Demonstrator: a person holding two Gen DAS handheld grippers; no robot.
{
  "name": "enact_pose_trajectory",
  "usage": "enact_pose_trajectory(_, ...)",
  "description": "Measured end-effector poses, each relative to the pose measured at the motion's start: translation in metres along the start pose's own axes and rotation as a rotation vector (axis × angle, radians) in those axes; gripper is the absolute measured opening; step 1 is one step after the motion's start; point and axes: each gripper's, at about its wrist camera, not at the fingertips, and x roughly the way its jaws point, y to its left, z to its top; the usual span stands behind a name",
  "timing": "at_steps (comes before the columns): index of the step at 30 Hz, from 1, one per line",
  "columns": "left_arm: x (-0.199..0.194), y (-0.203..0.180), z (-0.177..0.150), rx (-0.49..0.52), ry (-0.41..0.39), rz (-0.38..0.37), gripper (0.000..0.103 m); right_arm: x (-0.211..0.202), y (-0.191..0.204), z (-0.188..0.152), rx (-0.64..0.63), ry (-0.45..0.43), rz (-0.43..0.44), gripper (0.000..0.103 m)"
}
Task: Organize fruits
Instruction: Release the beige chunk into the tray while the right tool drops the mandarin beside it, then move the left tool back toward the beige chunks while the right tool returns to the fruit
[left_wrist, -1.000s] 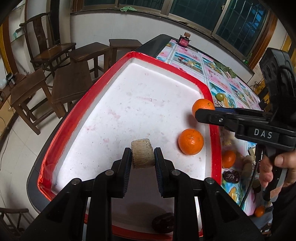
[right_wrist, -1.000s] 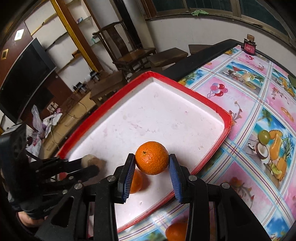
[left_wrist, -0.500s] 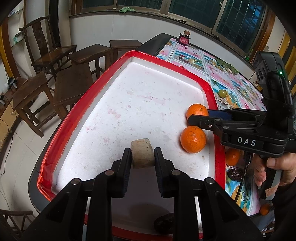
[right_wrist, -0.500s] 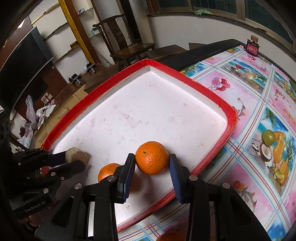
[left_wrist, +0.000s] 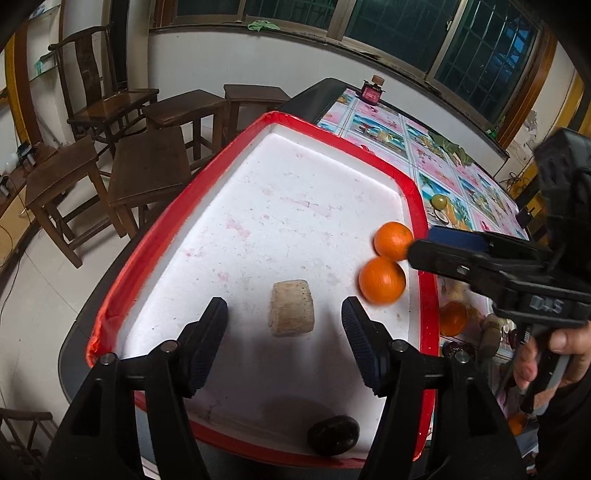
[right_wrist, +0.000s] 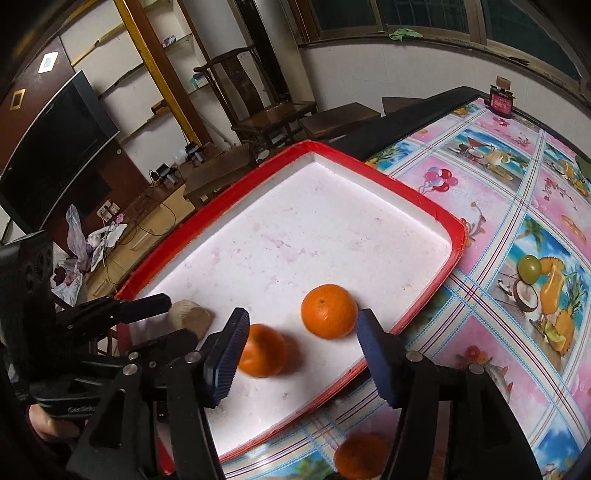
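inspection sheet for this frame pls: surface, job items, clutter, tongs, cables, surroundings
Surface: patterned tablecloth; red-rimmed white tray on it.
Job's things: in tray, two oranges, beige fruit, dark fruit. More oranges wait outside it.
Clutter: small red box at table's far end.
Grippers: left tongs open around beige fruit, not touching; right tongs open, orange between the fingers.
Cables: cords on floor.
Surroundings: wooden stools, chair, TV, windows.

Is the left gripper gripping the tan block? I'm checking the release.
No: the left gripper has its jaws spread wide, and the tan block sits free on the tray.
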Motion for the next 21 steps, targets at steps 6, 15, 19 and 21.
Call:
enact_pose_trajectory(6, -0.008, -0.007, -0.003, 0.0, -0.012, 0.016, 0.064, -0.031, 0.009, -0.014, -0.007, -0.039, 0.028, 0.079)
enact_pose_trajectory(15, -0.019, -0.026, -0.005, -0.001, -0.017, -0.027, 0.073, -0.064, 0.012, -0.043, 0.002, -0.038, 0.044, 0.087)
enact_pose_trajectory(19, -0.025, -0.034, -0.008, -0.002, -0.023, -0.022, 0.073, -0.075, 0.009, -0.054, 0.021, -0.039, 0.042, 0.088)
enact_pose_trajectory(21, -0.027, -0.036, -0.008, -0.004, -0.022, -0.021, 0.074, -0.081, 0.007, -0.058, 0.021, -0.04, 0.047, 0.09)
